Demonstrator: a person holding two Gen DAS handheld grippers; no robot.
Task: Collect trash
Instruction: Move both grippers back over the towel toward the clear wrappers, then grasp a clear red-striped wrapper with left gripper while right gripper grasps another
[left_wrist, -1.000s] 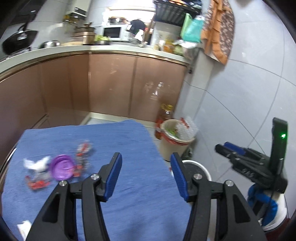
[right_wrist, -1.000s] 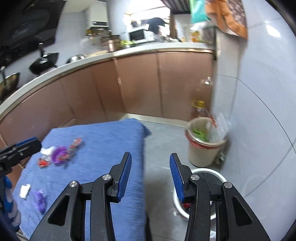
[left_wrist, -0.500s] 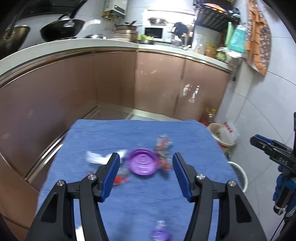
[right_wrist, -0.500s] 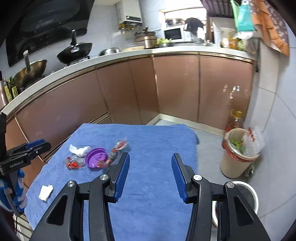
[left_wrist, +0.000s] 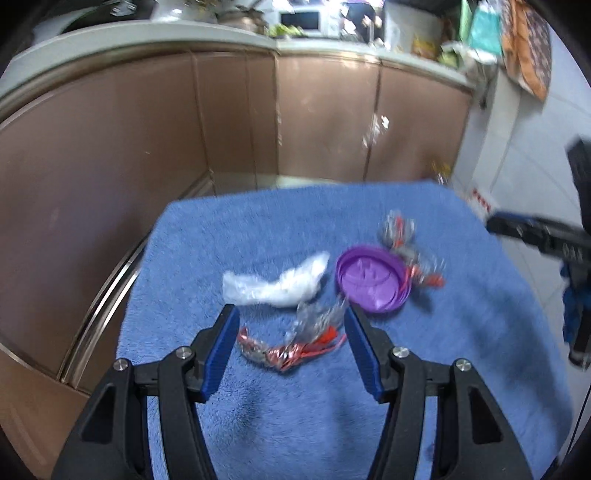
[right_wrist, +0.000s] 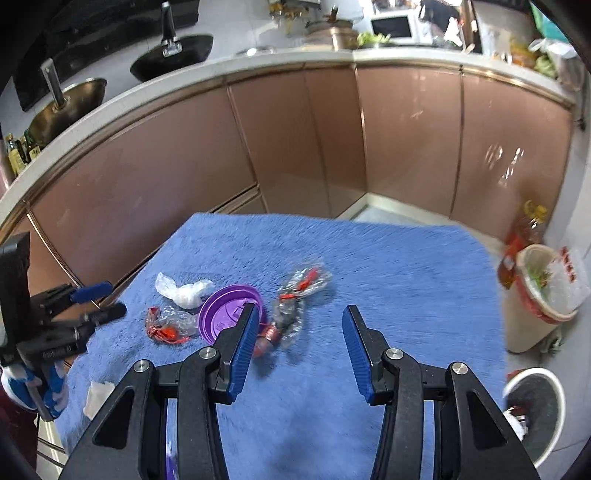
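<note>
With both grippers empty and their jaws apart, the step in hand is the approach. The left gripper (left_wrist: 290, 332) frames a red-and-clear wrapper (left_wrist: 291, 345) on the blue towel (left_wrist: 314, 413); the right gripper (right_wrist: 297, 338) hangs beside the purple lid (right_wrist: 225, 306). Next, lower and close.

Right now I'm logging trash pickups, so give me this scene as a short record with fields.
surface: blue towel
trash on towel: purple lid, white crumpled plastic, red-and-clear wrapper, second wrapper
left gripper: open, framing the red-and-clear wrapper, not gripping
right gripper: open, empty
bins: lined trash bin on the floor beside the towel
</note>
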